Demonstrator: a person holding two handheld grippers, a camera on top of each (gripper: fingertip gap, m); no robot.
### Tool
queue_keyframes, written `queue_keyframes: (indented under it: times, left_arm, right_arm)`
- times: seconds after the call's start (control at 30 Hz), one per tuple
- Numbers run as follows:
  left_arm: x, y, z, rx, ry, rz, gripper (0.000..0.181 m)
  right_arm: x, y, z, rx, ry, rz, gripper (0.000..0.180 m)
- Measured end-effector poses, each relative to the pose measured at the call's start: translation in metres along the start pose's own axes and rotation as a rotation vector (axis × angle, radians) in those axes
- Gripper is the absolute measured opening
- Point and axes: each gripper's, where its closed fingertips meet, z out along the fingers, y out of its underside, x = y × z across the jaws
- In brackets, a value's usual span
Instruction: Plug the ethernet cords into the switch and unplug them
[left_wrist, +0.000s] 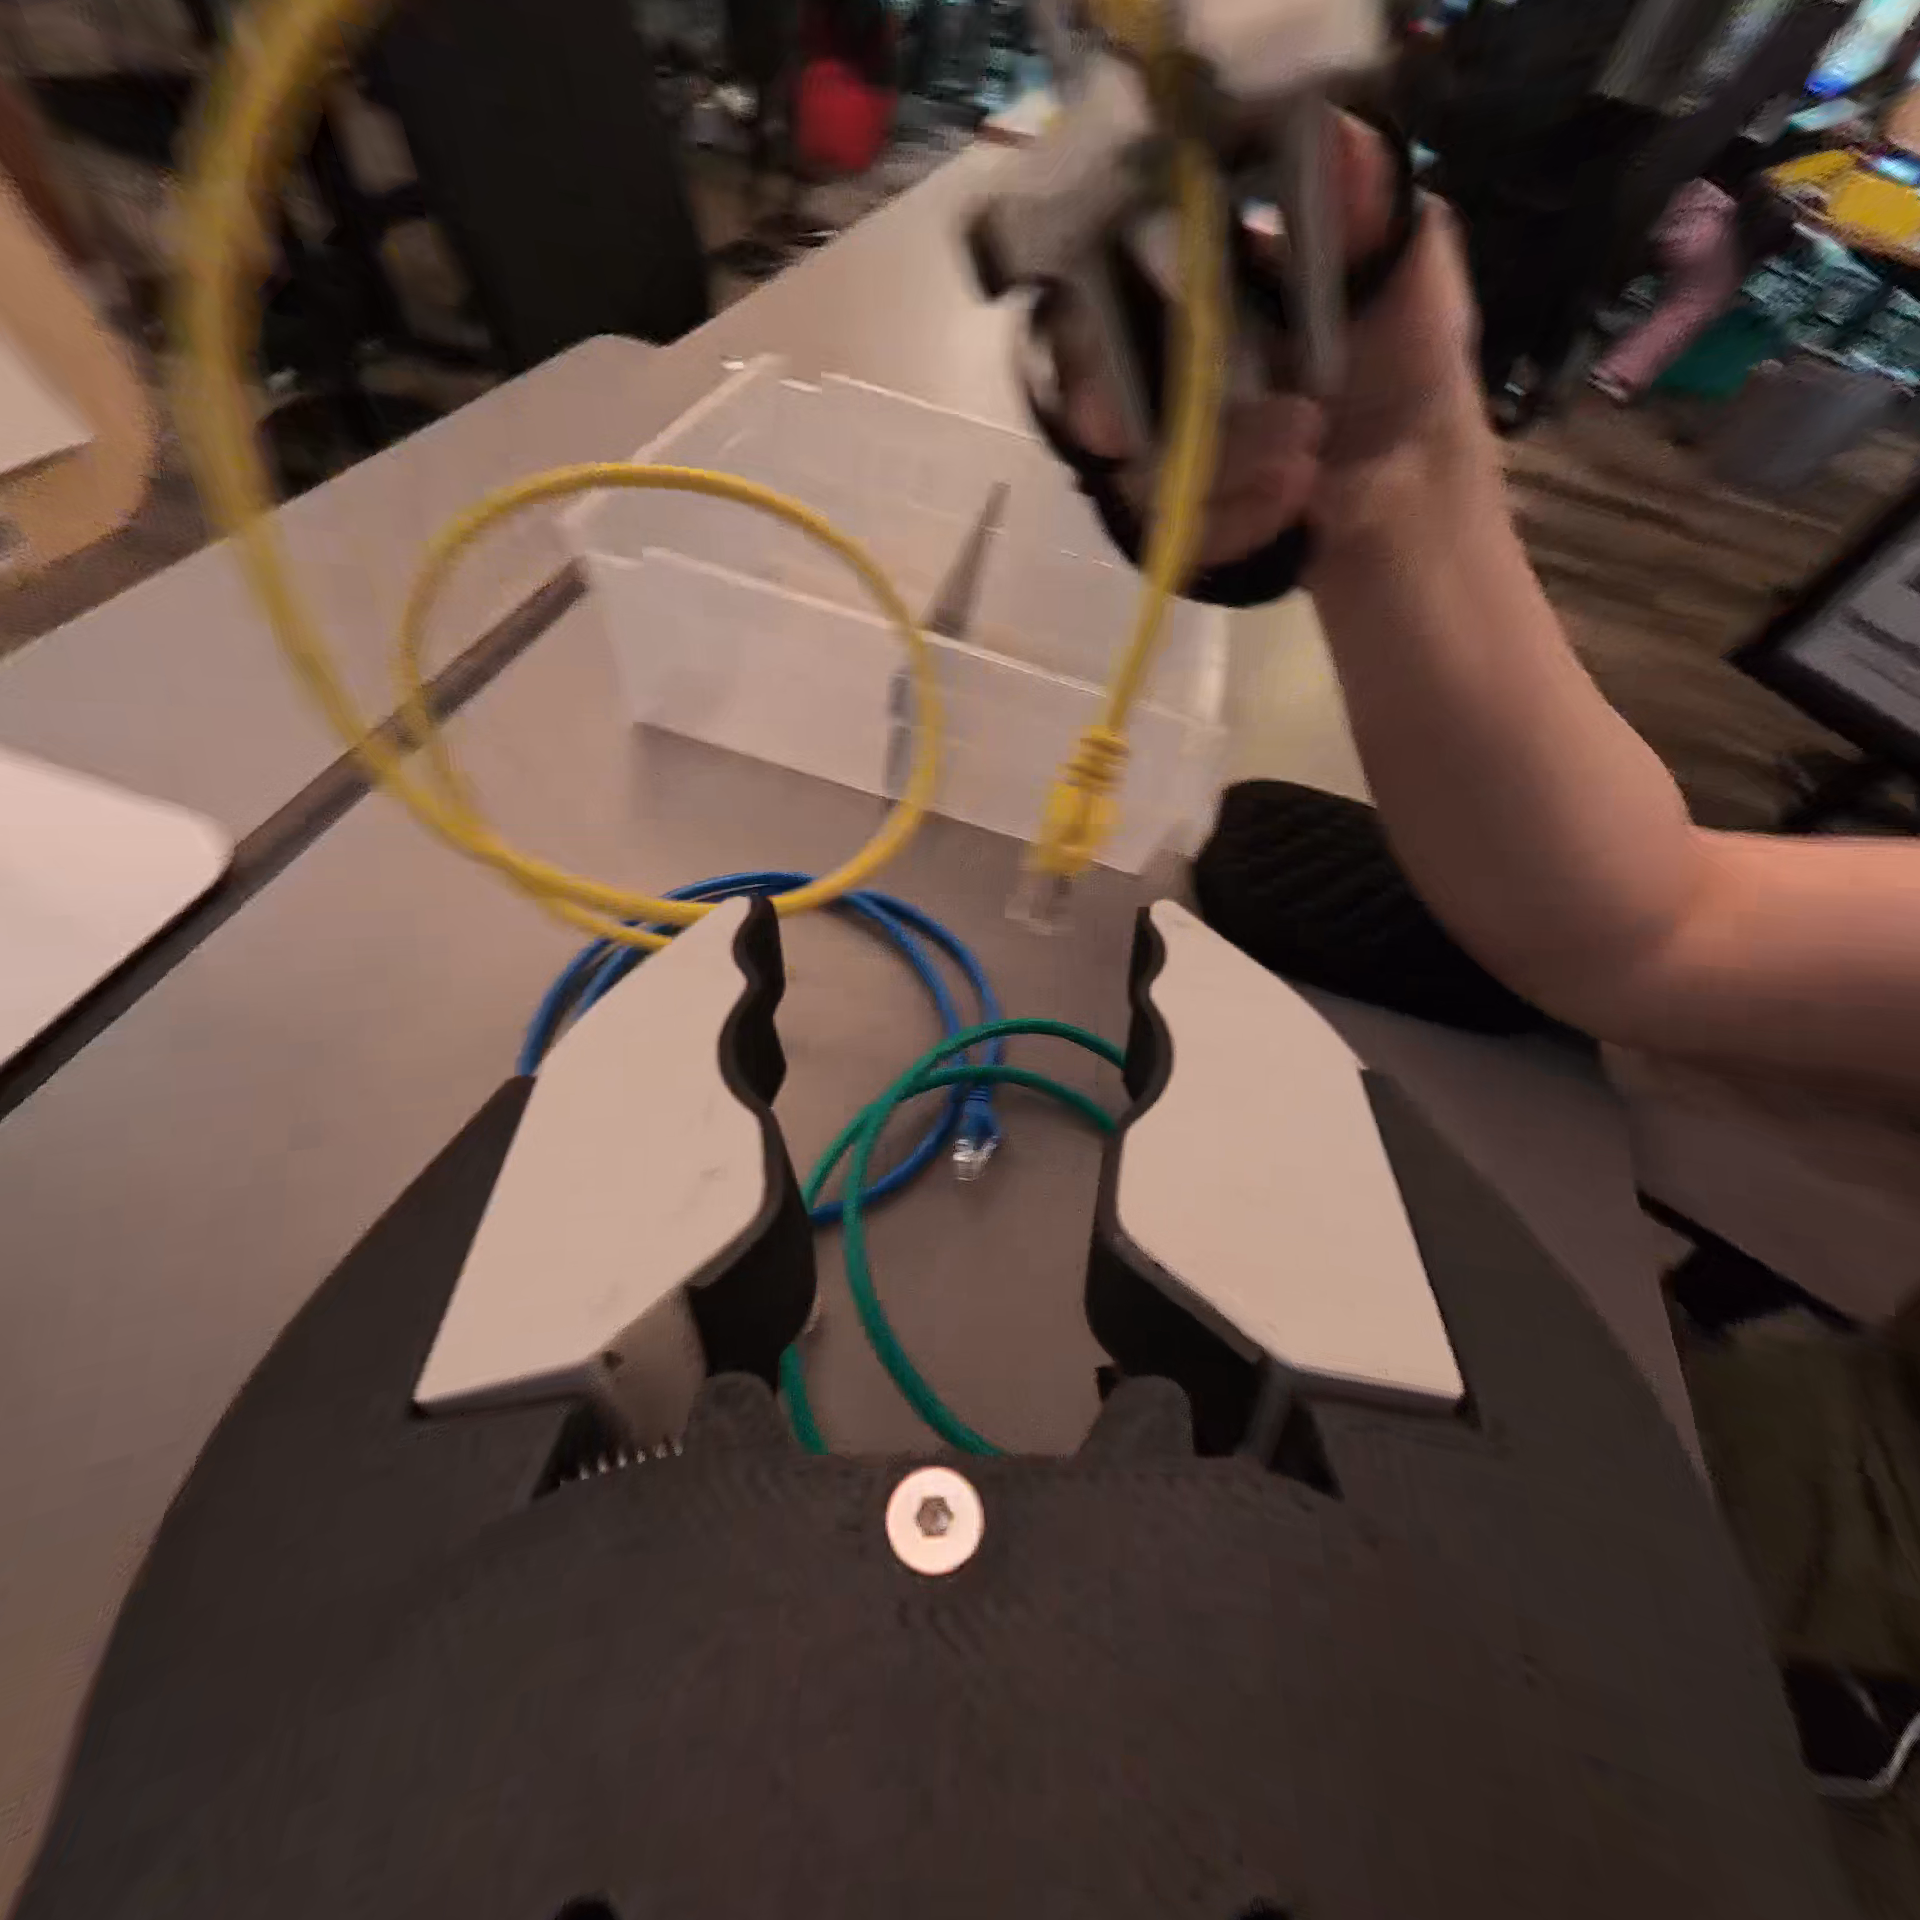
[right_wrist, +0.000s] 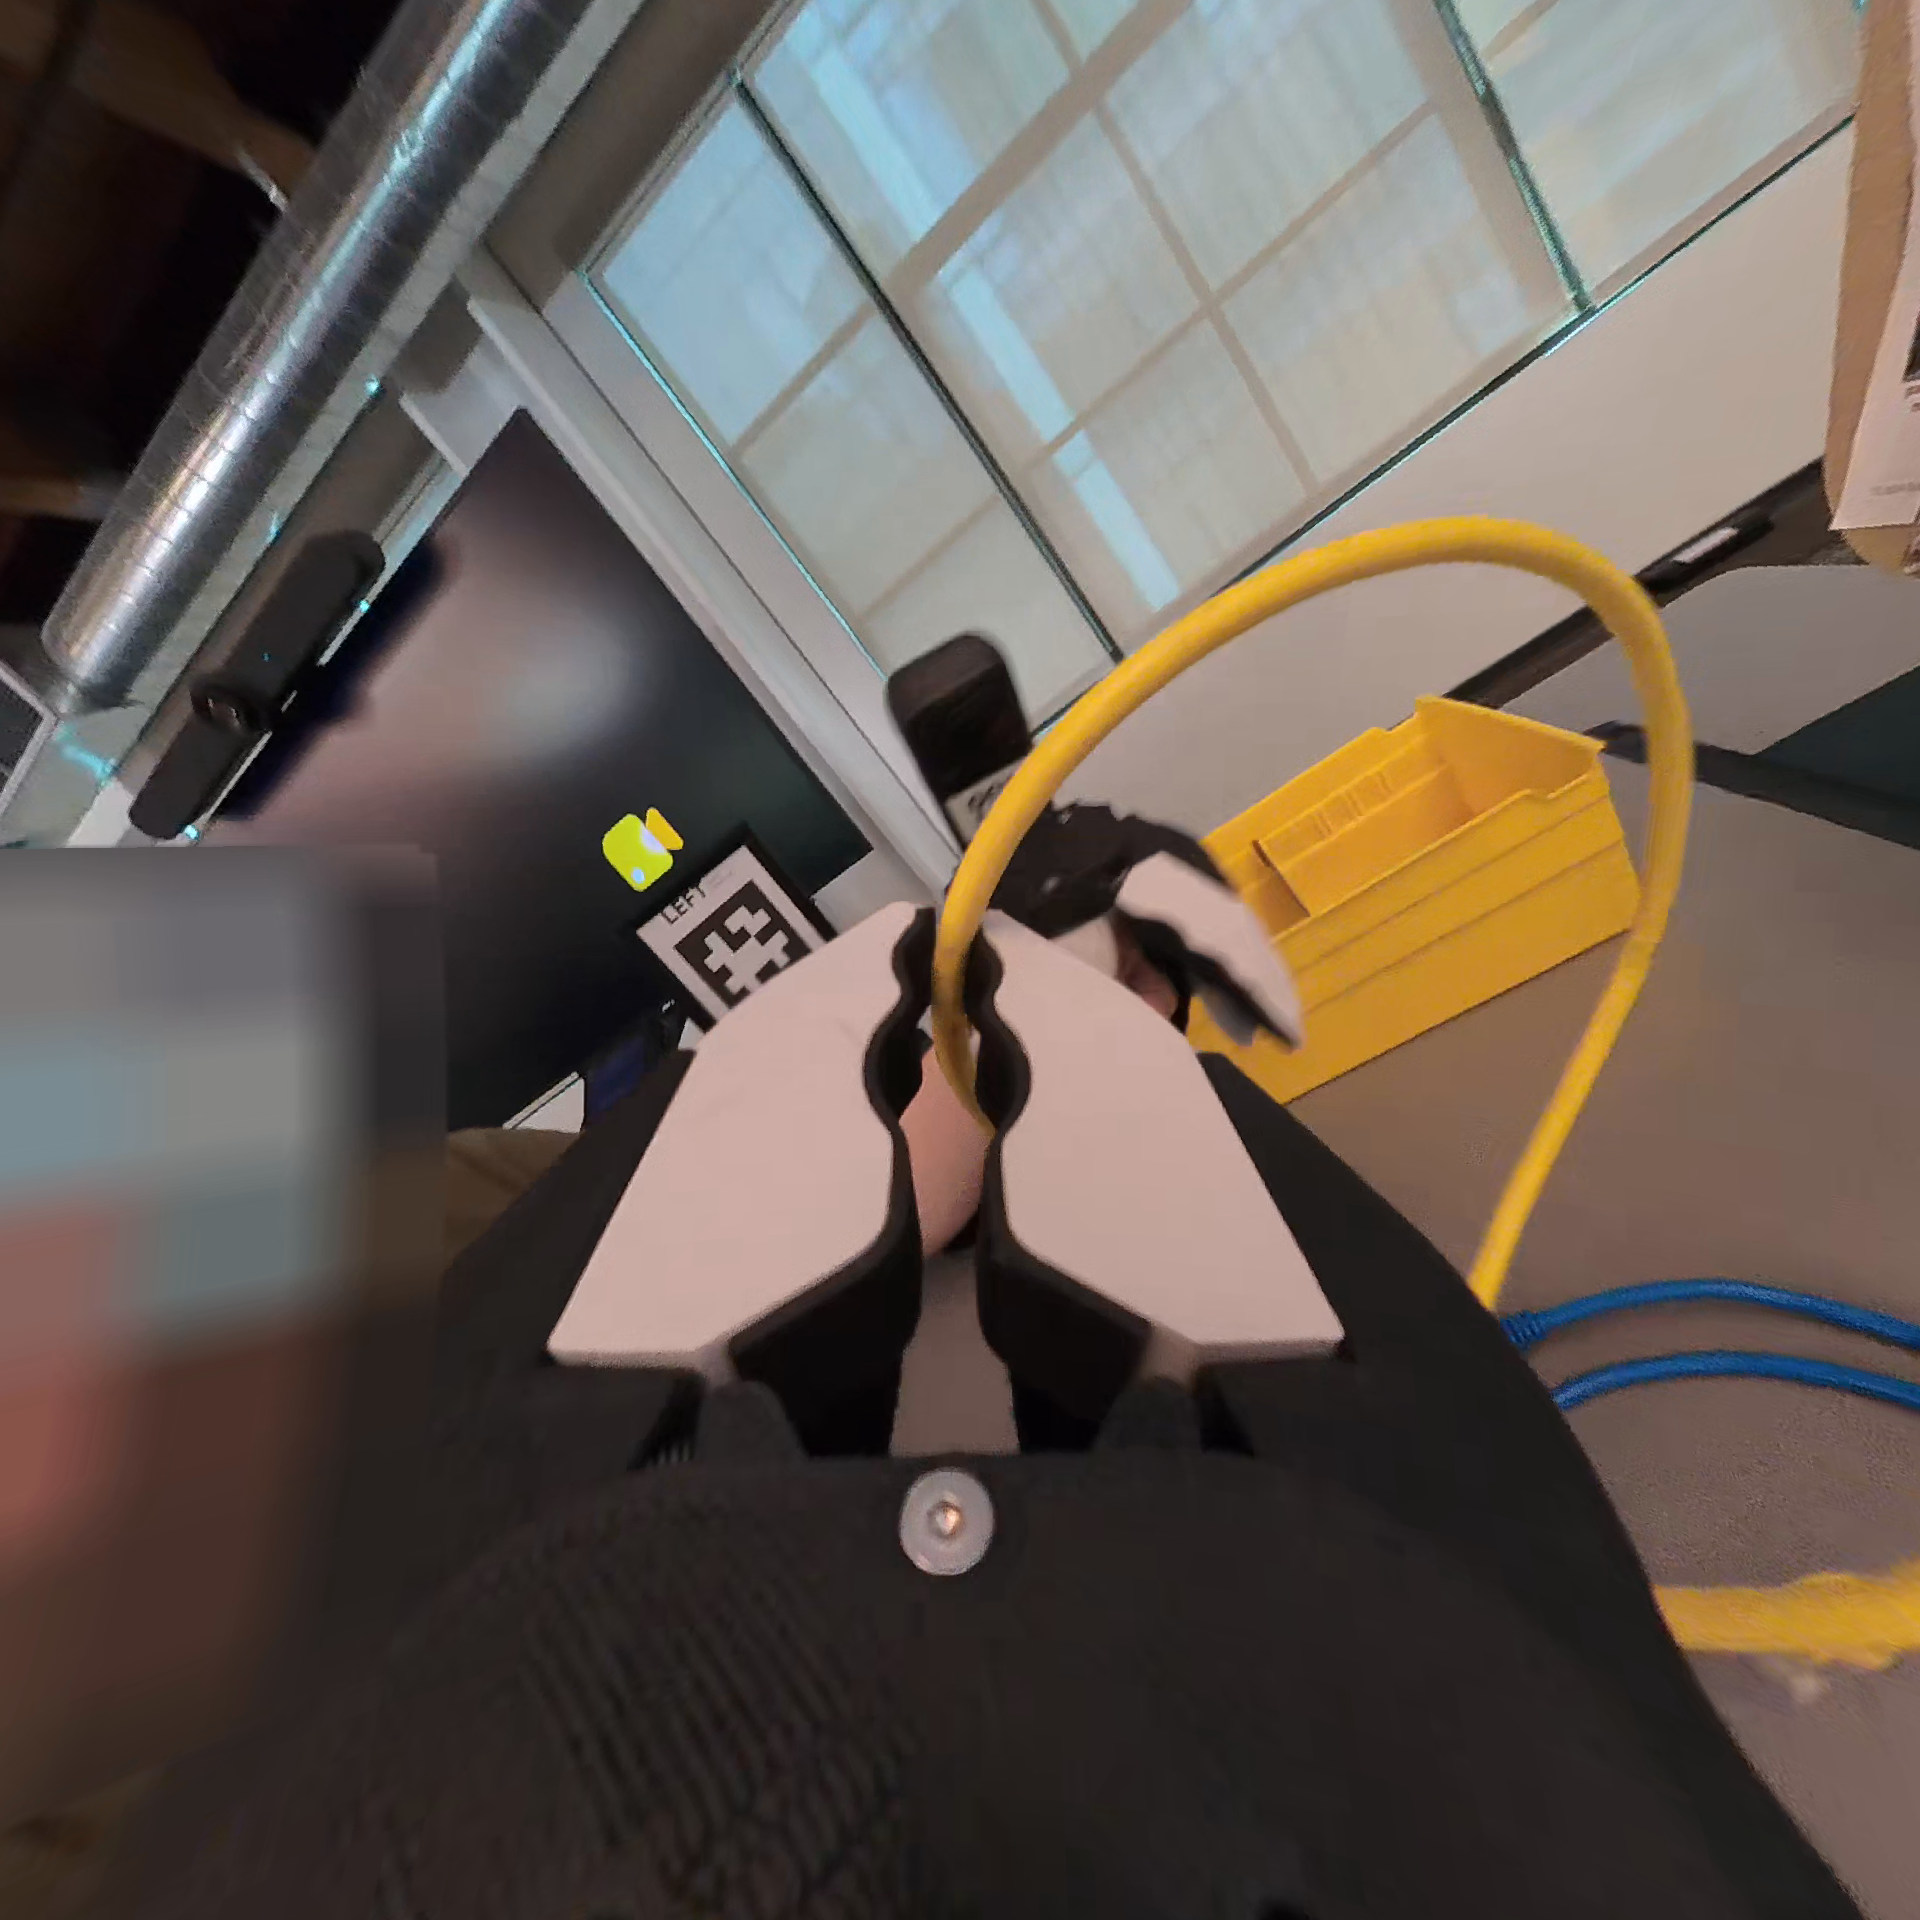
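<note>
My right gripper (right_wrist: 951, 987) is shut on a yellow ethernet cord (right_wrist: 1652, 727) and holds it up in the air. In the left wrist view this gripper (left_wrist: 1164, 177) is blurred at the top right. The yellow cord (left_wrist: 665, 478) hangs from it in loops, with its clear plug (left_wrist: 1075, 821) dangling just beyond my left fingertips. My left gripper (left_wrist: 956, 935) is open and empty above the grey table (left_wrist: 260, 1091). A blue cord (left_wrist: 966, 997) and a green cord (left_wrist: 862, 1247) lie coiled under it. I see no switch that I can make out.
A clear plastic box (left_wrist: 831, 665) stands on the table beyond the cords. A black textured object (left_wrist: 1330, 904) lies under the person's forearm (left_wrist: 1558, 831) at the right. A yellow bin (right_wrist: 1455, 862) sits on the table. A dark monitor (right_wrist: 582, 748) and windows stand behind it. The black textured object (left_wrist: 1330, 904) is about 25 centimetres from my left fingertips.
</note>
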Motion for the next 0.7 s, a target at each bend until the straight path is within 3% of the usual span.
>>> queue_keyframes:
  times: [0.1, 0.23, 0.37, 0.53, 0.6, 0.7]
  left_arm:
    - [0.027, 0.017, 0.013, -0.042, 0.083, 0.102, 0.071]
    - [0.019, 0.018, 0.03, -0.021, 0.0, 0.145, 0.058]
    - [0.025, 0.001, 0.029, 0.085, 0.097, 0.126, 0.013]
    - [0.023, -0.014, 0.012, 0.048, 0.09, 0.152, 0.013]
    - [0.027, -0.026, 0.0, 0.007, 0.102, 0.148, 0.012]
    - [0.036, -0.034, -0.017, -0.118, 0.133, 0.162, 0.012]
  right_arm:
    - [0.005, -0.001, 0.004, 0.02, 0.023, 0.001, 0.004]
    - [0.001, -0.003, 0.004, 0.037, 0.008, -0.001, 0.005]
    - [0.001, -0.006, -0.002, 0.049, 0.008, -0.02, 0.005]
    - [-0.001, -0.007, -0.009, 0.055, -0.034, -0.168, 0.013]
    - [-0.011, 0.009, -0.002, -0.018, -0.101, -0.231, 0.032]
    - [-0.026, 0.031, 0.017, -0.119, -0.21, -0.272, 0.034]
